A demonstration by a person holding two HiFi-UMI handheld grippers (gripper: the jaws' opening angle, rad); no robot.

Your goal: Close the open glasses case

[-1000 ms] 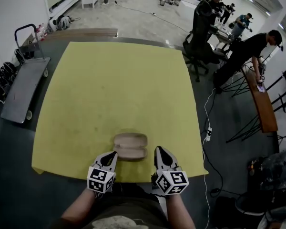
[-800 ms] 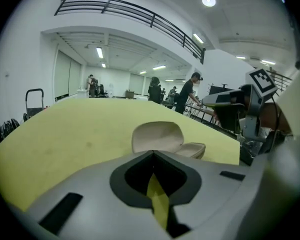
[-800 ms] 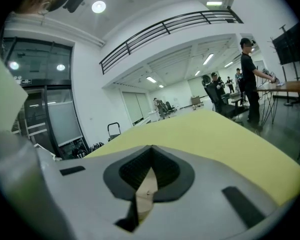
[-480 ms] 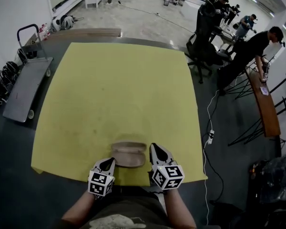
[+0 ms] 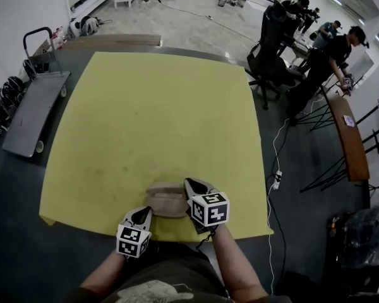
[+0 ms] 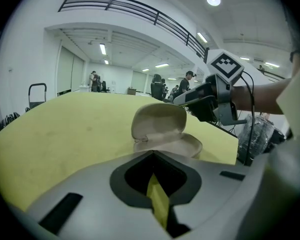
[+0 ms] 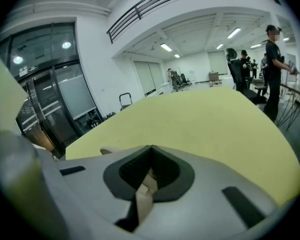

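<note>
The beige glasses case (image 5: 166, 201) lies near the front edge of the yellow table (image 5: 158, 112). In the left gripper view its lid (image 6: 158, 120) stands half raised over the base (image 6: 176, 145). My right gripper (image 5: 191, 186) is at the case's right end, by the lid, with its jaws shut; whether it touches the lid I cannot tell. It also shows as the right gripper (image 6: 207, 100) behind the lid. Beige shows through the slit between the jaws of the right gripper (image 7: 151, 150). My left gripper (image 5: 144, 213) is shut just in front of the case, apart from it, and shows again as the left gripper (image 6: 152, 155).
A flat trolley (image 5: 31, 109) stands on the floor to the left. To the right are an office chair (image 5: 268, 59), several people, a long wooden bench (image 5: 350, 137) and a cable with a power strip (image 5: 277, 177). The table's front edge is close below my grippers.
My right gripper has moved left and forward onto the case's right end. The case, spread flat a second ago, now shows narrower with its lid raised. The left gripper barely moved.
</note>
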